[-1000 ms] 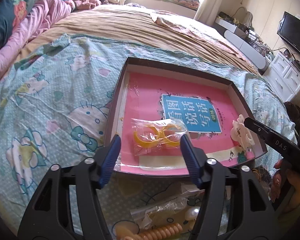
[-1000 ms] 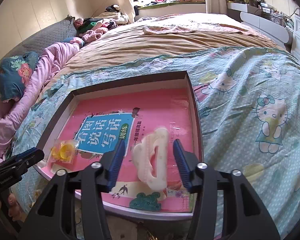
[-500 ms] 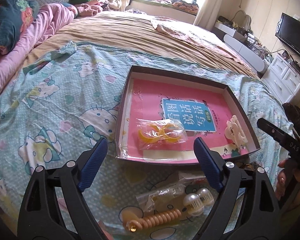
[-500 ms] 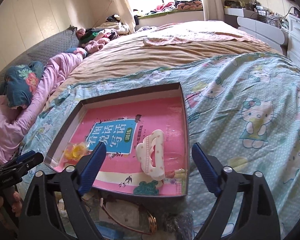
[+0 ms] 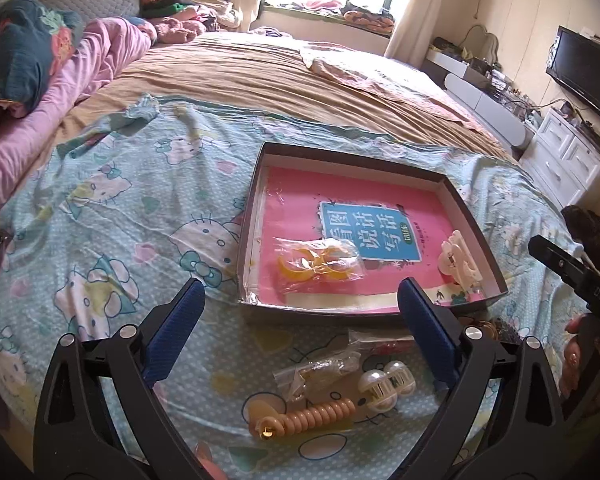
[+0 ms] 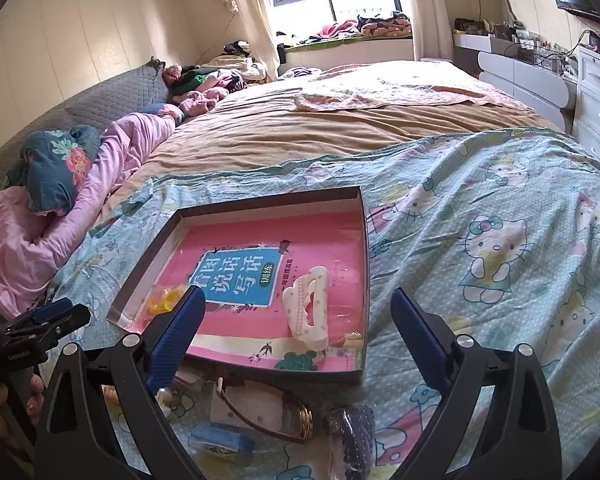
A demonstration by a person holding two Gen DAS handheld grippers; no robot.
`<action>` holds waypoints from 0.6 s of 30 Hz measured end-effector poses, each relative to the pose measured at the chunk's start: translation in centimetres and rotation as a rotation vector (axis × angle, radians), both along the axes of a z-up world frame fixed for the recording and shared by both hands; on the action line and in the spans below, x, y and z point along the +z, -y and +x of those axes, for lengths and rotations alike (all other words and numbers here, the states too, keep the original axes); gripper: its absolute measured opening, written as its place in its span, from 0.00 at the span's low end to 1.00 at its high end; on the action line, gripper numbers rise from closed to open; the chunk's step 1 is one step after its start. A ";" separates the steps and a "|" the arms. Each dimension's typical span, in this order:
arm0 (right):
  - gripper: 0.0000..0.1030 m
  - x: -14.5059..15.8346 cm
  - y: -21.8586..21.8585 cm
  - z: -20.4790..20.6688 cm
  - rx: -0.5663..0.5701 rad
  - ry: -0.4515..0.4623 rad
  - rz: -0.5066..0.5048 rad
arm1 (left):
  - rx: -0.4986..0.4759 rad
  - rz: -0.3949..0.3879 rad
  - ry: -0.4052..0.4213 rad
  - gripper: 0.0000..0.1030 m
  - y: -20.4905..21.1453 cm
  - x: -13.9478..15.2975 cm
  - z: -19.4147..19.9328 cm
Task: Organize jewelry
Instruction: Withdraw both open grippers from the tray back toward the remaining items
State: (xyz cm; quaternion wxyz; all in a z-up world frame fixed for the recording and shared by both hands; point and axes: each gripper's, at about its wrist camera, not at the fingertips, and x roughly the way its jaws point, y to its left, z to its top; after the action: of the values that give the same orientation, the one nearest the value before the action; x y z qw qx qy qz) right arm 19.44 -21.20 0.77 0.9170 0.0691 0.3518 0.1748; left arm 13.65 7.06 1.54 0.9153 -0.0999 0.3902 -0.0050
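Observation:
A dark shallow tray (image 5: pixel 352 160) (image 6: pixel 268 200) lies on the cartoon-cat bedspread with a pink book inside. A clear bag of yellow rings (image 5: pixel 318 266) (image 6: pixel 162 302) rests at the tray's near left. A white claw clip (image 5: pixel 460 262) (image 6: pixel 306 308) lies at its near right. My left gripper (image 5: pixel 301 288) hovers before the bag, jaws opening, nothing between them. My right gripper (image 6: pixel 297 294) hovers before the clip, jaws also opening and holding nothing. Loose pieces lie in front of the tray: a peach coil tie (image 5: pixel 312 418), pearl balls (image 5: pixel 386 386), a brown bracelet on a card (image 6: pixel 268 408).
A small clear bag (image 5: pixel 320 366), a blue piece (image 6: pixel 220 440) and a dark beaded piece (image 6: pixel 352 432) also lie near the bed's front edge. A pink quilt (image 5: pixel 100 64) is bunched at the left. A white dresser (image 5: pixel 568 160) stands to the right.
Both grippers opened wide and drew back and up from the tray. The bag of yellow rings and the white clip were let go and stay lying in the tray.

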 end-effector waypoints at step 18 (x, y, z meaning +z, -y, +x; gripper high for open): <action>0.92 2.7 0.4 -2.9 0.032 0.059 0.007 | -0.008 -0.005 0.055 0.90 0.5 2.3 -2.8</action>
State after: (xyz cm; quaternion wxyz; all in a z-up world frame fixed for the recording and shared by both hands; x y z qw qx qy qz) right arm 16.58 -21.62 3.45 0.9239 0.0616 0.3248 0.1926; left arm 10.87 6.51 3.85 0.9254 -0.1006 0.3653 -0.0122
